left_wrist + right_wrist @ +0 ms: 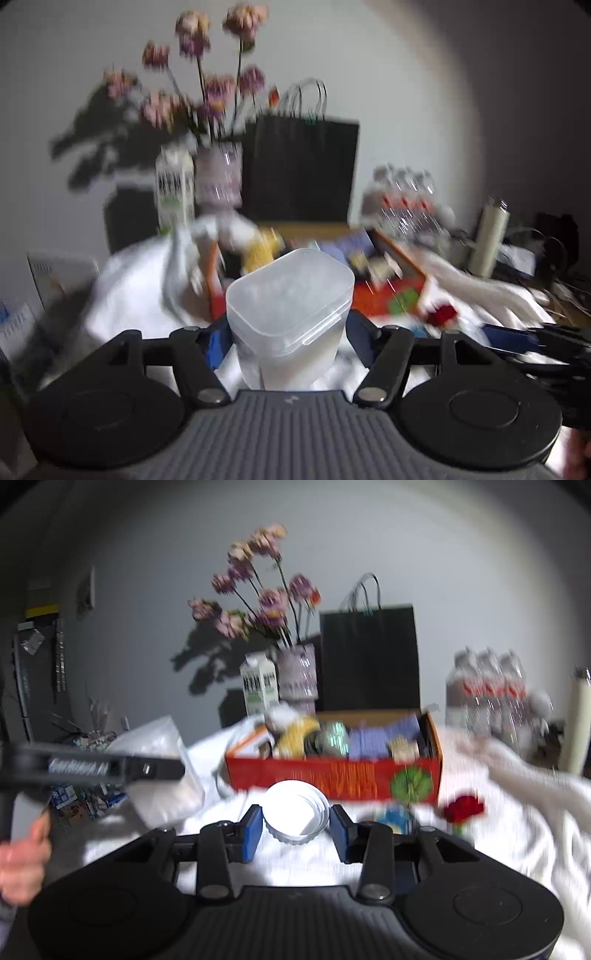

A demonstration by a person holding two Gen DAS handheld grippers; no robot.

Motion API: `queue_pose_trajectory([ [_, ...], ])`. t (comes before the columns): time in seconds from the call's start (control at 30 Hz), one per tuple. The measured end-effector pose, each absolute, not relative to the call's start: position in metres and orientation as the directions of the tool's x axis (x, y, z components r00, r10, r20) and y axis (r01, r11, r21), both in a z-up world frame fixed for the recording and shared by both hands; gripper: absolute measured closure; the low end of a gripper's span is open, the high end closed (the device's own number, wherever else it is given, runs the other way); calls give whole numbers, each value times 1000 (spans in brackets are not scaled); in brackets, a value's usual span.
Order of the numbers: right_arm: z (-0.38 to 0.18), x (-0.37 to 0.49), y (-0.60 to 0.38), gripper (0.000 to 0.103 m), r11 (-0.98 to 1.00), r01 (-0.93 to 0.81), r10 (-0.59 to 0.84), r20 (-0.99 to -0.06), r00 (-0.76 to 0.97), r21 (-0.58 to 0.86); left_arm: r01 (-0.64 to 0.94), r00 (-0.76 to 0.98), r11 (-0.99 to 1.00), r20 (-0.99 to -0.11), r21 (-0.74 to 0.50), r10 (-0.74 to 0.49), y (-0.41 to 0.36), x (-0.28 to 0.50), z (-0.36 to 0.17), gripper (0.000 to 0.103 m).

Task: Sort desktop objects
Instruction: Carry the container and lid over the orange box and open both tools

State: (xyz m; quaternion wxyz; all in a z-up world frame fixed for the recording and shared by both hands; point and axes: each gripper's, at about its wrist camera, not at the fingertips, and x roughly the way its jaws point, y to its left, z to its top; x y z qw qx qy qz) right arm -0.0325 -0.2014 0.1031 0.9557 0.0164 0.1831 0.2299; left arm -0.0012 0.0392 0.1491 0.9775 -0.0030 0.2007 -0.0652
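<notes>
Closest to me, my left gripper (288, 334) squeezes a clear plastic tub (290, 314) with a lid on top. Both blue pads press on its sides, and the tub stands upright between them.

My right gripper (296, 829) has a white round lid (296, 818) between its blue pads (253, 830). The pads sit right at the lid's edges, but the picture is too blurry for me to tell if they are pinching it. The lid looks tipped, with its hollow side facing up toward me.

Just past the right gripper, at about 2 o'clock, a small red thing (463, 808) lies on the white cloth (517, 812). A blue and yellow thing (393, 818) sits beside it, too blurry to name.

Farther out at 12 o'clock is a red cardboard box (332, 775) full of mixed things. Behind it stand a milk carton (259, 688), a vase of pink flowers (297, 675) and a black paper bag (369, 657). At 2 o'clock, far back, is a pack of water bottles (487, 690).

At 9 o'clock I see my other gripper's handle (92, 768) and a hand (22, 856).
</notes>
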Motion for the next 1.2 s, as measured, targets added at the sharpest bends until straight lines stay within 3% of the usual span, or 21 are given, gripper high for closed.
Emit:
queue_pose_trajectory([
  [0.13, 128, 3, -197, 65, 892, -449, 441, -308, 843, 49, 156, 929, 986, -346, 51, -129, 38, 52, 171, 37],
  [0.3, 146, 78, -192, 65, 865, -489, 497, -326, 804, 114, 163, 898, 977, -431, 137, -89, 26, 140, 160, 37],
  [0.47, 139, 156, -168, 65, 888, -451, 447, -417, 792, 96, 197, 812, 979, -568, 59, -130, 32, 214, 132, 37],
  [0.57, 124, 197, -156, 65, 880, -446, 464, -488, 739, 160, 183, 748, 983, -650, 5, -136, 38, 239, 108, 36],
  [0.6, 119, 209, -151, 65, 879, -446, 465, -509, 724, 168, 178, 733, 984, -665, -20, -146, 41, 243, 102, 34],
  [0.67, 106, 226, -142, 64, 886, -428, 452, -548, 704, 180, 148, 739, 988, -658, -52, -146, 48, 245, 96, 19],
  [0.7, 100, 235, -141, 61, 889, -410, 449, -563, 693, 204, 143, 748, 988, -648, -56, -145, 51, 244, 97, 20],
  [0.8, 82, 251, -142, 39, 883, -363, 468, -593, 655, 297, 133, 770, 991, -627, -24, -118, 56, 241, 105, 18],
  [0.97, 85, 252, -151, 35, 884, -327, 467, -578, 669, 335, 99, 798, 995, -596, -12, -87, 64, 240, 123, 4],
  [1.2, 102, 238, -161, 20, 934, -286, 356, -590, 725, 214, 35, 783, 999, -622, 14, -19, 54, 233, 128, 2],
])
